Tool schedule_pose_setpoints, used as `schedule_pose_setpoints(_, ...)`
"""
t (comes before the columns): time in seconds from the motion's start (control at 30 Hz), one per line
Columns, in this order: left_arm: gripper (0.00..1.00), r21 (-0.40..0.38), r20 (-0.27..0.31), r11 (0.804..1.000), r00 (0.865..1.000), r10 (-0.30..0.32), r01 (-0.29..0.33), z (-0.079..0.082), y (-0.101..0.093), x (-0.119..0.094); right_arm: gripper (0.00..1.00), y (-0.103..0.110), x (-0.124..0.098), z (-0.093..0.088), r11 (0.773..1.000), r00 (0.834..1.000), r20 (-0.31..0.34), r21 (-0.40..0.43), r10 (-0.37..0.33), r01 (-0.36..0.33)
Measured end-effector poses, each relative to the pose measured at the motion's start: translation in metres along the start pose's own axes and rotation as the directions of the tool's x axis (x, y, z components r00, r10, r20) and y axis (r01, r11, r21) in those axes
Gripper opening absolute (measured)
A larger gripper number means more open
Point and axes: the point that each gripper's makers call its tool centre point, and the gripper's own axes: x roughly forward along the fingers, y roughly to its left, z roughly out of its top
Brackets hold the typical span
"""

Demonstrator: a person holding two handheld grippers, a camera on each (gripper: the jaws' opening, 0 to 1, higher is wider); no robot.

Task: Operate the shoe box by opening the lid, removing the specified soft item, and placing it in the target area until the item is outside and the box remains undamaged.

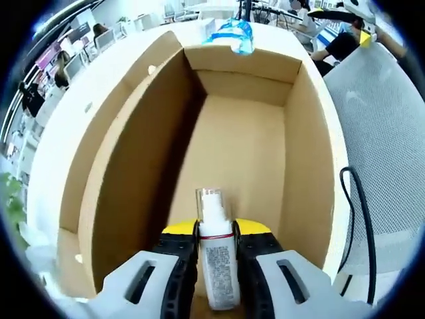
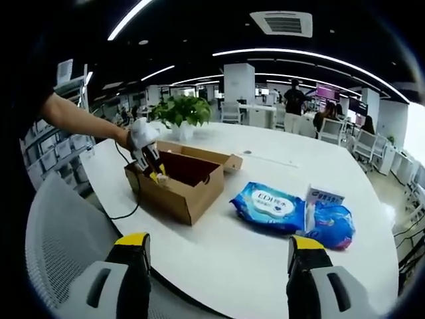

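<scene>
In the left gripper view my left gripper (image 1: 216,234) is shut on a small white bottle (image 1: 216,256) with a clear cap and a printed label, held over the inside of the open cardboard shoe box (image 1: 129,159). The box floor beyond it is bare. In the right gripper view my right gripper (image 2: 219,249) stands open, its yellow-tipped jaws wide apart and nothing between them, well short of the box (image 2: 182,176). There the left gripper (image 2: 149,159) reaches into the box's left end, held by a gloved hand. A blue soft pack (image 2: 272,205) lies on the white table (image 2: 226,252) right of the box.
A second blue pack (image 2: 332,222) with a small white carton (image 2: 323,196) lies beside the first; these also show beyond the box's far wall (image 1: 232,34). A grey mesh chair back (image 2: 63,246) is near me. A potted plant (image 2: 182,109) stands behind the box. A black cable (image 1: 362,219) runs alongside.
</scene>
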Motion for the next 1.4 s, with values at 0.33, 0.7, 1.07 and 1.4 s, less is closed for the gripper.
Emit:
schedule_pose_setpoints(0.33,0.19,0.069,0.053,0.998,0.999,0.004,-0.007,0.029,-0.005,-0.012,0.73,0.012,0.004,0.018,0.996,0.997,0.056,-0.071,0.059,-0.055)
schedule_pose_setpoints(0.7,0.19,0.148,0.100,0.989,0.995,-0.008,-0.007,0.057,-0.014,-0.027,0.66,0.024,0.010,0.037,0.986,0.988,0.109,-0.139,0.108,-0.092)
schedule_pose_setpoints(1.07,0.19,0.212,0.156,0.977,0.987,-0.037,0.003,0.088,-0.035,-0.046,0.60,0.037,0.017,0.051,0.973,0.978,0.129,-0.187,0.164,-0.139)
schedule_pose_setpoints(1.4,0.19,0.286,0.185,0.958,0.979,-0.081,0.025,0.108,-0.057,-0.057,0.54,0.051,0.025,0.060,0.956,0.967,0.128,-0.224,0.220,-0.188)
